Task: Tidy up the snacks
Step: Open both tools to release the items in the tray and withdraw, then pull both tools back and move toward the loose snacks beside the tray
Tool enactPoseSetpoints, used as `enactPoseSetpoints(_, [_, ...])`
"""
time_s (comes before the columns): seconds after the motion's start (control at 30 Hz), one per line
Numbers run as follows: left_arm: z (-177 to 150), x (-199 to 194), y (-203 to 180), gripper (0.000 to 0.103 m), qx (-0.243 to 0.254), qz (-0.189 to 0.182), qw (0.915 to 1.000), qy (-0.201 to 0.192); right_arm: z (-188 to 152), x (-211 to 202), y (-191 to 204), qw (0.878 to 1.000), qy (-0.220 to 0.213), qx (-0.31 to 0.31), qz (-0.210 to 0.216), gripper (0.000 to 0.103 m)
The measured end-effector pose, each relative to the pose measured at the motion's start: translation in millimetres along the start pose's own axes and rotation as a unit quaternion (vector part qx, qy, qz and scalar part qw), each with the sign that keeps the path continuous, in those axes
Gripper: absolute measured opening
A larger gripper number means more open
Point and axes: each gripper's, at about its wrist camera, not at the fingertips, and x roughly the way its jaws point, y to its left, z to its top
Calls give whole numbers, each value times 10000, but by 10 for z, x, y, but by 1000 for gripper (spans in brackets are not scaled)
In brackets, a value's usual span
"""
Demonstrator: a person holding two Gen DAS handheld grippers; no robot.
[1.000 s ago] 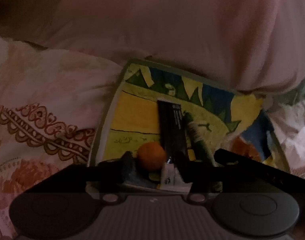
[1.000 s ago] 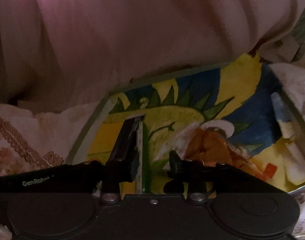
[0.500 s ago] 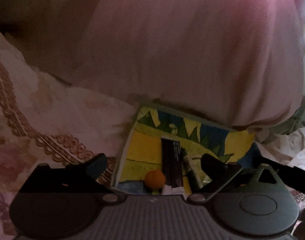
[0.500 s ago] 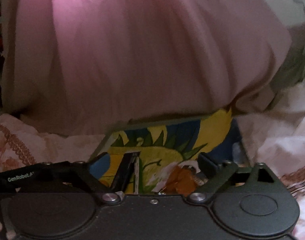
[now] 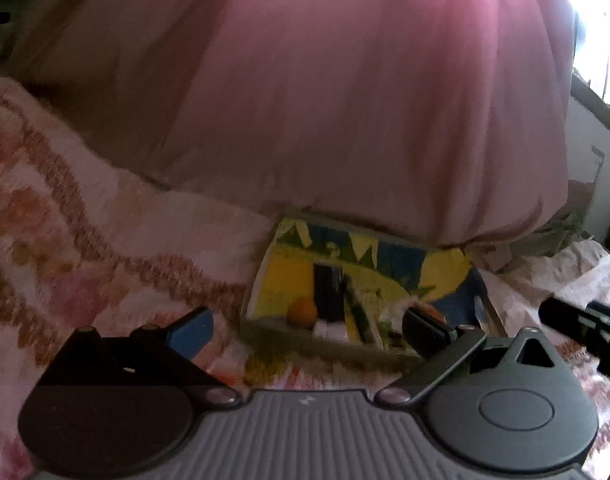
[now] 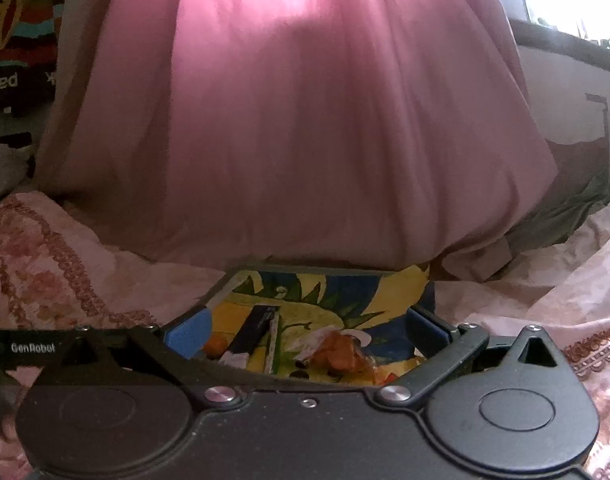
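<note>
A colourful yellow, blue and green tray lies on the bed. On it are a small orange, a long black bar packet, a green stick packet and a crinkled orange wrapper. My left gripper is open and empty, held back from the tray's near edge. My right gripper is open and empty, just in front of the tray.
A large pink pillow or duvet rises right behind the tray. The patterned pink and white bedspread lies all around. The right gripper's body shows at the right edge of the left wrist view.
Both grippers have opened wide and drawn back and up from the tray. The snacks stay on the tray where they were.
</note>
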Motion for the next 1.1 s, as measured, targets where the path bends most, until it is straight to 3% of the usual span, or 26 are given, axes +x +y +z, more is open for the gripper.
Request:
enactPoseSetpoints(0.2, [-212,-355,-23,103,9,35,10000,57,-155,-342,122,9998,130,-129,38,102])
enactPoseSetpoints(0.4, [-386,-697,-61,103,166,146,9997,-50,-312,-660,249,9988,246,-370,-182,102])
enactPoseSetpoints(0.7, [-657,-1015,-90,103,479,334,9983,64,-583,-956,277,9960,838,-71,-314,102])
enactPoseSetpoints(1.1, [-875,-1254,-130,103,729,464,9959,273,-696,-1107,283,9915,1147,132,-598,102])
